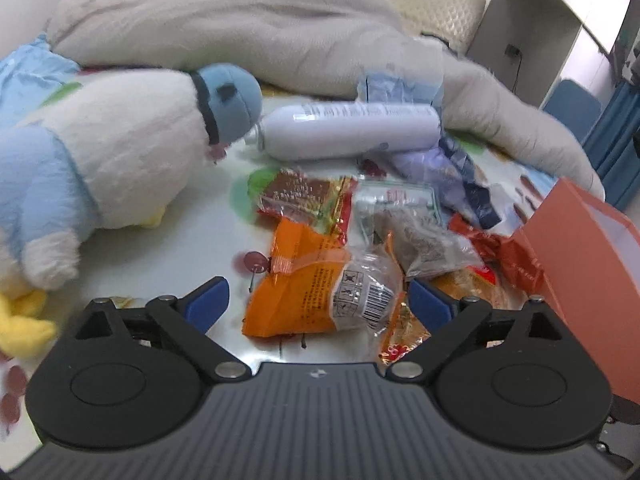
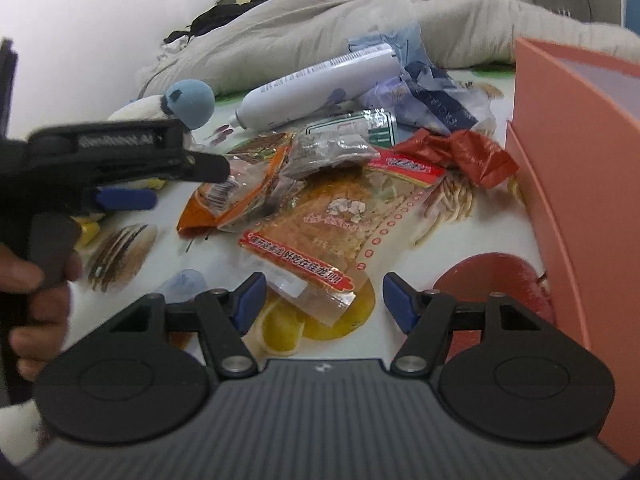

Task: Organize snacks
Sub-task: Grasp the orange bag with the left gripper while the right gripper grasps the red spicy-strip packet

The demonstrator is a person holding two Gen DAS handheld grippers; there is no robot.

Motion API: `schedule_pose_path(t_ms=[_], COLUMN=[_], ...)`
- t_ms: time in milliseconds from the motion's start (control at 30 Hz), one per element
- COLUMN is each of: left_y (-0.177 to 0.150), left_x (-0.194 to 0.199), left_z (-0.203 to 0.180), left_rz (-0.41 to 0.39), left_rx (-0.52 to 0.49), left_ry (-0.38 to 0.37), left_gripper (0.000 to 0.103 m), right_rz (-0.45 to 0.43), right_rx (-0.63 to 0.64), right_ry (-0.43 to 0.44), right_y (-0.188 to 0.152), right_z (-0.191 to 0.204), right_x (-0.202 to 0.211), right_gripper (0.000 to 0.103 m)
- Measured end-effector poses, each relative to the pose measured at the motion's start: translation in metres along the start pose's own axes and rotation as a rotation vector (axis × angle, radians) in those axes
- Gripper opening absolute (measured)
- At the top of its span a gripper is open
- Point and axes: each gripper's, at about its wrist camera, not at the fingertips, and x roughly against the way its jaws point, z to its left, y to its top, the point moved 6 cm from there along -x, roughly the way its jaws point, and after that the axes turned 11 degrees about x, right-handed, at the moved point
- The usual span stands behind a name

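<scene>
A pile of snack packets lies on a printed sheet. In the left wrist view my left gripper [image 1: 318, 300] is open, its blue pads either side of an orange packet [image 1: 304, 280] with a clear barcoded end. Behind lie a red-brown packet [image 1: 308, 196] and a clear packet of dark bits [image 1: 424, 240]. In the right wrist view my right gripper [image 2: 324, 300] is open over the near end of a long clear noodle-snack packet [image 2: 332, 220]. The left gripper [image 2: 132, 184] shows there at the left, by the orange packet [image 2: 228, 200]. A red wrapper [image 2: 468, 152] lies further right.
An orange paper bag [image 2: 576, 160] stands at the right, also in the left wrist view [image 1: 580, 252]. A white spray bottle [image 1: 348, 130] lies behind the pile. A blue-and-white plush toy [image 1: 120, 152] lies left. A grey blanket [image 1: 240, 32] covers the back.
</scene>
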Motion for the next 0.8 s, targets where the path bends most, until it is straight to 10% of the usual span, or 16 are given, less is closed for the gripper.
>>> schedule_pose_path(t_ms=[267, 467, 800], left_y=[-0.006, -0.009, -0.012], left_x=[-0.026, -0.023, 0.008], left_z=[0.000, 0.003, 0.011], left_rz=[0.054, 0.015, -0.015], left_rx=[-0.029, -0.018, 0.028], left_ry=[-0.021, -0.014, -0.013], left_gripper=[0.097, 0.088, 0.078], right_rz=[-0.011, -0.012, -0.009], right_rx=[0.019, 0.033, 0.069], right_ry=[0.022, 0.025, 0.034], right_y=[-0.001, 0.002, 0.001], right_z=[0.009, 0.011, 0.023], right_x=[-0.008, -0.003, 0.021], right_gripper=[0.050, 0.021, 0.016])
